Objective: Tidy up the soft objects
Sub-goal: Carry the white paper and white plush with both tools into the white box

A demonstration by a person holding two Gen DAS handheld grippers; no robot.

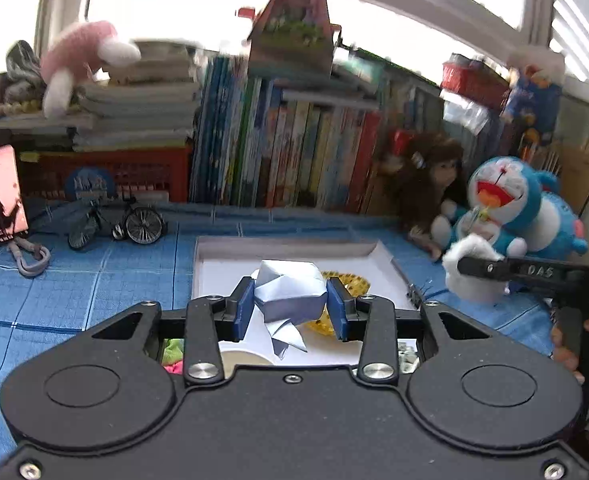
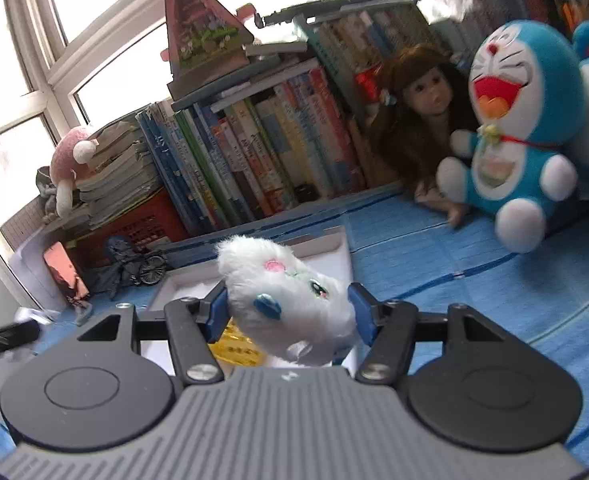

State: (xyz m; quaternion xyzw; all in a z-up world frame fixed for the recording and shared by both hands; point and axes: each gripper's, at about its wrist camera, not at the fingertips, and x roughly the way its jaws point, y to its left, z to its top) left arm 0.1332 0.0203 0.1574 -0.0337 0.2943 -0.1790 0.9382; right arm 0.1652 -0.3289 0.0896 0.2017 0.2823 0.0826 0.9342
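Note:
My left gripper [image 1: 290, 308] is shut on a folded white paper figure [image 1: 288, 292], held over a white shallow box [image 1: 214, 268] on the blue mat. My right gripper [image 2: 288, 312] is shut on a white fluffy plush toy [image 2: 286, 300] with a pink ear and blue patch, held above the same box [image 2: 334, 248]. In the left wrist view the right gripper [image 1: 478, 268] shows at the right, holding the white plush [image 1: 470, 276]. A blue Doraemon plush [image 1: 510, 208] [image 2: 514, 120] sits at the back right beside a brown-haired doll [image 1: 430, 184] [image 2: 422, 100].
A row of books [image 1: 286, 148] [image 2: 254, 152] lines the back. A pink plush [image 1: 78, 60] [image 2: 72, 160] lies on stacked books at the left. A phone [image 1: 4, 194], a small bicycle model [image 1: 118, 224] and a red crate [image 1: 106, 176] stand at back left. A yellow object [image 1: 350, 284] lies in the box.

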